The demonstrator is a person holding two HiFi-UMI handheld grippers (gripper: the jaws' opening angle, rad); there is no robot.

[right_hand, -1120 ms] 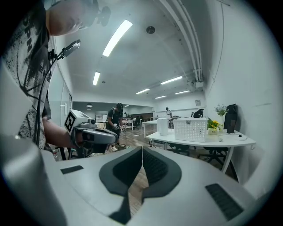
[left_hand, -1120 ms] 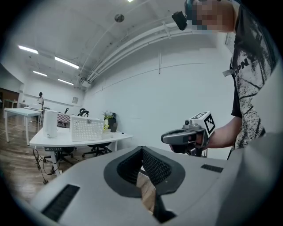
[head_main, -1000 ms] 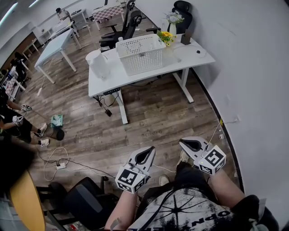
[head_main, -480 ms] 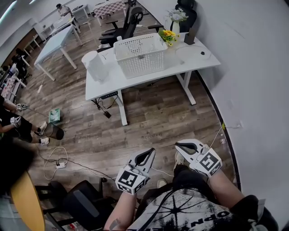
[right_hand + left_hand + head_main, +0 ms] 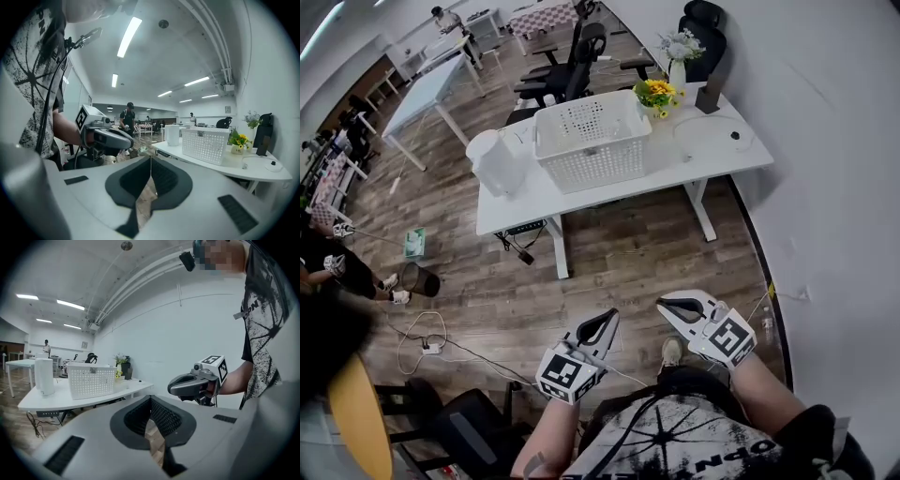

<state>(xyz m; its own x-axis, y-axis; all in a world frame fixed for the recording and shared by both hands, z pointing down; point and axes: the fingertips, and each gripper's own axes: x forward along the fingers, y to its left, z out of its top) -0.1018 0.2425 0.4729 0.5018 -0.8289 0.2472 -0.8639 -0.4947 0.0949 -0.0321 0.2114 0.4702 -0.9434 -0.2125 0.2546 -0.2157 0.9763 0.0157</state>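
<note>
Ahead, basket (image 5: 592, 141); flowers (image 5: 679, 45) in vase (image 5: 678, 74)

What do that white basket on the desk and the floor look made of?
Basket: likely moulded plastic, matte white, given its regular grid of holes. Floor: wood or wood-look planks, brown, with visible grain and seams.

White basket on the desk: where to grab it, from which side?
Probably the basket by its near long rim, from above. It stands upright and open-topped on the desk, so that thin edge is exposed; a jug crowds one short end.
</note>
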